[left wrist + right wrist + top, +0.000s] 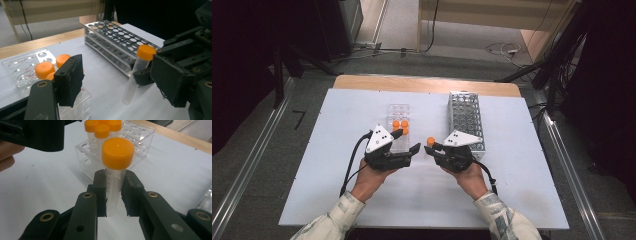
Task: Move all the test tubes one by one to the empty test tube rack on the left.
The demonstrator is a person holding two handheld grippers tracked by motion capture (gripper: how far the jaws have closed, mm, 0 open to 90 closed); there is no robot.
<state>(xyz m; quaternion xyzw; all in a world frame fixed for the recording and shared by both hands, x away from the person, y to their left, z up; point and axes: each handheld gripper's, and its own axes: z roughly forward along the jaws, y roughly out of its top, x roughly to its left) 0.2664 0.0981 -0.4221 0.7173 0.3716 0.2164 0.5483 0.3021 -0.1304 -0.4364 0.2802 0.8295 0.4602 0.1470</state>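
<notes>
A: Where is the tube (113,180) right now?

B: Clamped in the right gripper (113,195), just under its orange cap (118,152). The two pads press on the clear body from either side, and the tube stands upright, its lower end clear of the white table (332,165). In the high view it hangs between the clear plastic rack (398,125) and the metal rack (466,120).

A: And the left gripper (117,77)?

B: Its jaws stand apart with nothing between them. It hovers just beside the clear rack, near the three capped tubes (401,127) that sit in it (one black pad is very close to their caps in the left gripper view).

A: What could go wrong from here?

B: My guess is the tube is bound for one of the racks. The grip sits high and the body is smooth, so it could tilt or slide between the pads. If the bottom end then meets the edge of a hole instead of the opening, the tube may jam or get pushed up through the pads.

A: Anything about the other hand?

B: Yes. The left gripper is close enough that a careless move could knock the seated tubes or shove the light plastic rack.
</notes>
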